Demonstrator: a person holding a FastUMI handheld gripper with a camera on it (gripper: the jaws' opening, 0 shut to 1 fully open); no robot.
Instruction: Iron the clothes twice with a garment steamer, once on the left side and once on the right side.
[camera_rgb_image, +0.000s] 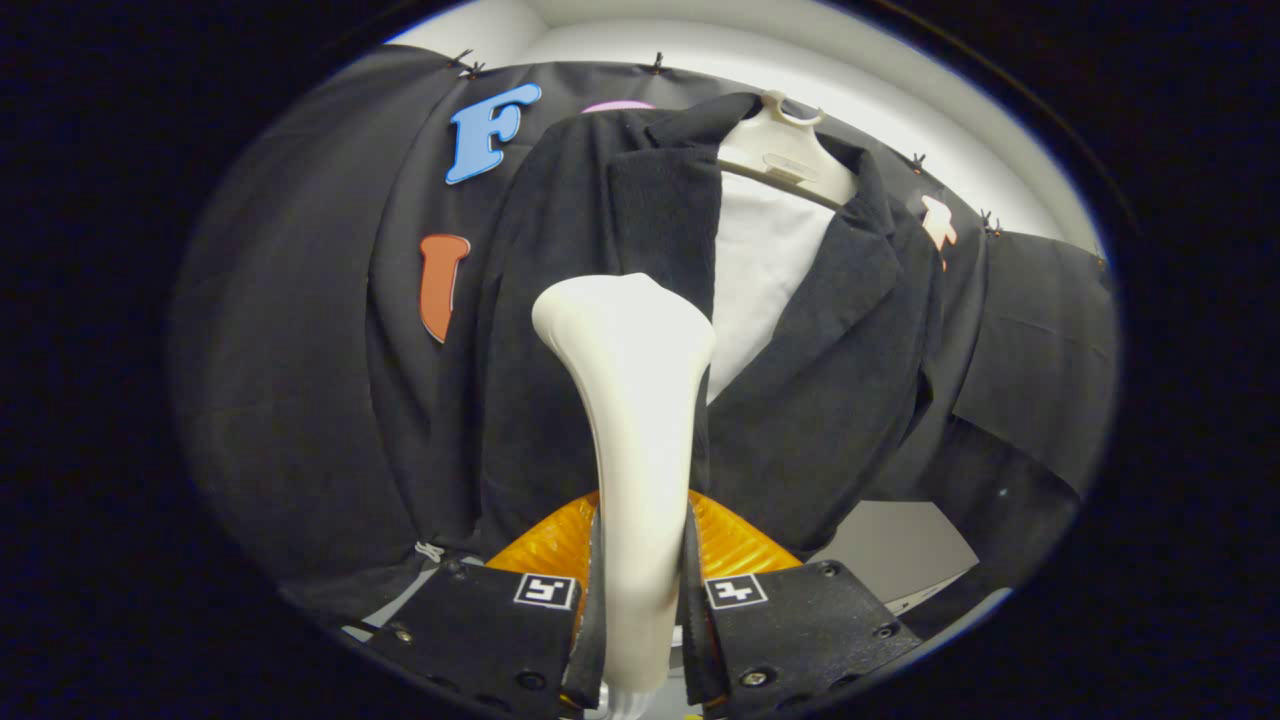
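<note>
- Nearest to us, the gripper (640, 600) has its two fingers drawn in close, one on each side of the handle of a smooth cream-white plastic garment steamer (635, 420); both fingers press against it, so we count the handle as clamped between them.
- Each finger carries a small square black-and-white marker on its upper face, one to the left of the handle and one to the right.
- We see the steamer rise straight up from between the fingers, narrow at the grip and flaring into a broad, rounded head at the top.
- Just behind the fingers and the lower handle, a ribbed orange part (735, 545) fans out to both sides; we cannot tell what it belongs to.
- Beyond the steamer head hangs a dark, nearly black suit jacket (820, 400) with wide lapels, open at the front over a white inner garment (760, 270).
- The steamer head lies over the jacket's left front panel as we look at it, just beside the open front edge; we cannot tell whether it touches the cloth.
- The jacket hangs on a cream-white plastic hanger (785, 150), whose neck and hook show above the collar.
- Behind the jacket hangs the black cloth wall (290, 380) of the booth, pinned along its top edge with small clips.
- Farthest off, a pale white surface (900, 110) curves above the cloth.
</note>
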